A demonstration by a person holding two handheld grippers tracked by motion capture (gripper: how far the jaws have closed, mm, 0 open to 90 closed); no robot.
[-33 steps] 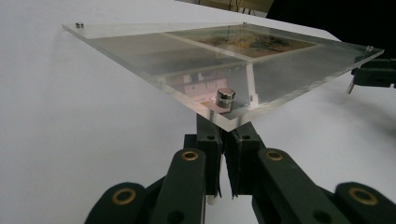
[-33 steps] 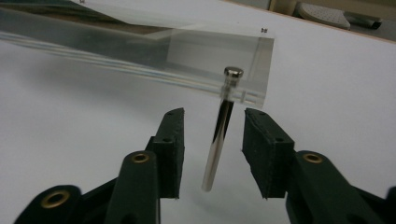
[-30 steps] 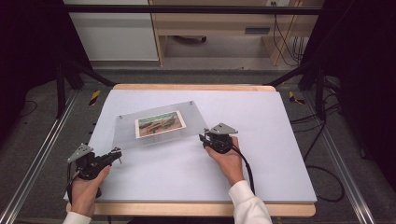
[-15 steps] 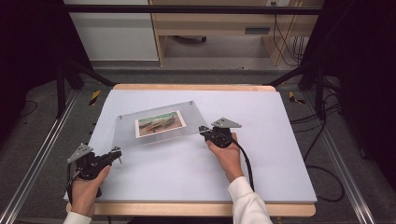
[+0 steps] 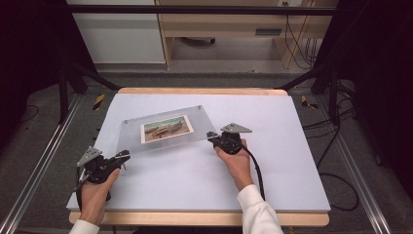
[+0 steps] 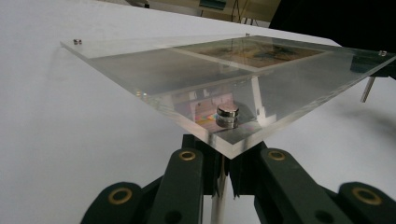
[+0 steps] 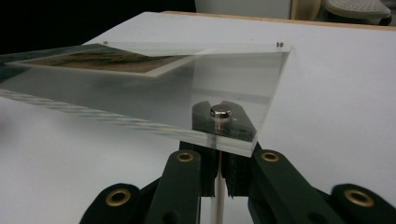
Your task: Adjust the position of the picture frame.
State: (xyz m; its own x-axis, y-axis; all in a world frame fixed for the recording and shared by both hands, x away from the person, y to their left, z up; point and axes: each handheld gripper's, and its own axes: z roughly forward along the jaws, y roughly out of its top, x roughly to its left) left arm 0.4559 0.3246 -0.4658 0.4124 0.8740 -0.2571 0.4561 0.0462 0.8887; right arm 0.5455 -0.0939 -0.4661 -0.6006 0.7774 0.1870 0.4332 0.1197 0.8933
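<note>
A clear acrylic picture frame [image 5: 199, 127] with a landscape photo [image 5: 165, 129] in its middle is over the white table top. My left gripper [image 5: 124, 157] is at its near left corner and my right gripper [image 5: 212, 136] at its near right corner. In the left gripper view the gripper [image 6: 223, 158] is shut on a thin metal pin [image 6: 218, 198] under a silver cap [image 6: 227, 112] in the corner. In the right gripper view the gripper [image 7: 218, 158] is shut on a like pin [image 7: 217, 193] below its cap [image 7: 220, 112].
The white table top [image 5: 272, 165] has a wooden edge and metal rails on both sides. A wooden bench and a white cabinet stand beyond the far edge. Cables lie on the floor at the right. Another frame pin [image 6: 366, 88] hangs under a far corner.
The right gripper has edged slightly up the picture at the frame's corner. The left hand and the frame look unmoved.
</note>
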